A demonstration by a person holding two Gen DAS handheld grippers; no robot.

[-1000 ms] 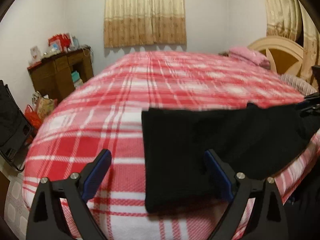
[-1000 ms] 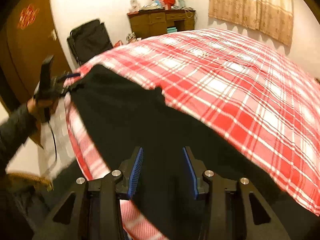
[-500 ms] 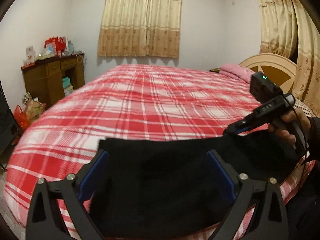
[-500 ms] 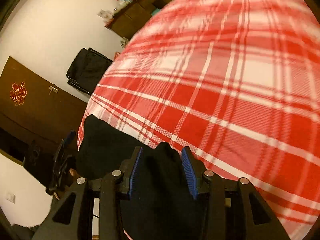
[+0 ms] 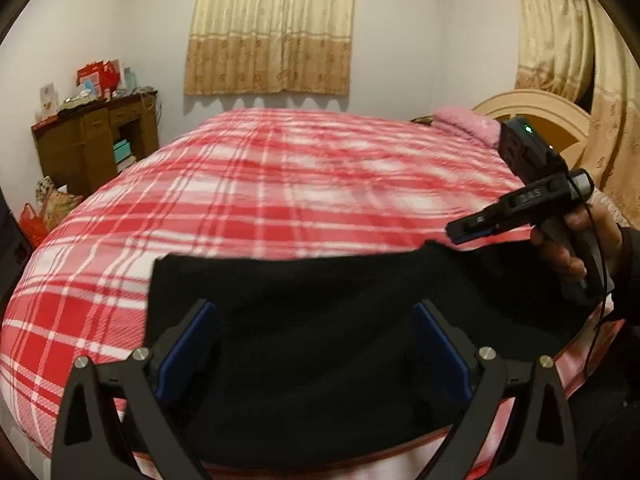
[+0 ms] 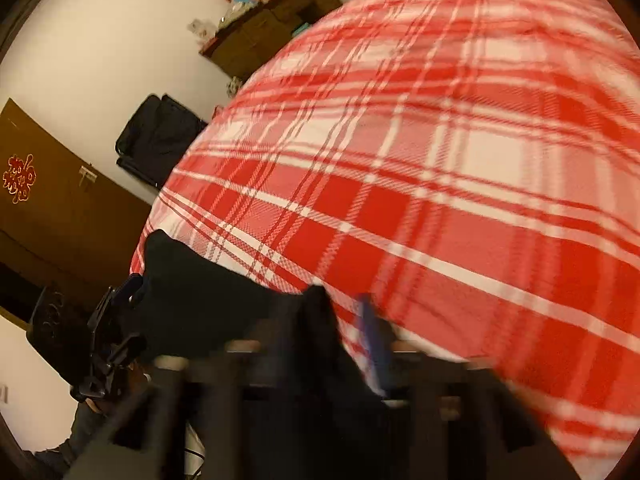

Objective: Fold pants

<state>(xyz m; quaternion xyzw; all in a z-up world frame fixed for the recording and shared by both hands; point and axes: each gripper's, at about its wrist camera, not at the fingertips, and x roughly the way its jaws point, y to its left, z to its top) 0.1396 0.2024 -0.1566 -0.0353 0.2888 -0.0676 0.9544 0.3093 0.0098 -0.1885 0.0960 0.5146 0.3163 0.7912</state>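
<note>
Plaid bed [image 5: 280,200] under soft, limp black pants [image 5: 320,320], best pinched at corners. Left tool [image 5: 314,344] wide open; right tool [image 6: 320,340] blurred, grip unclear.

A home bedroom: plaid-covered bed [image 5: 304,184], curtains [image 5: 272,28], wooden dresser [image 5: 92,140]

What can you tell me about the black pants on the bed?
The black pants look soft, dark and plain, like thick knit cloth. They lie folded in a wide band along the near edge of the red plaid bed. The left tool stands open over them; the right tool is at their far corner, grip unclear.
</note>
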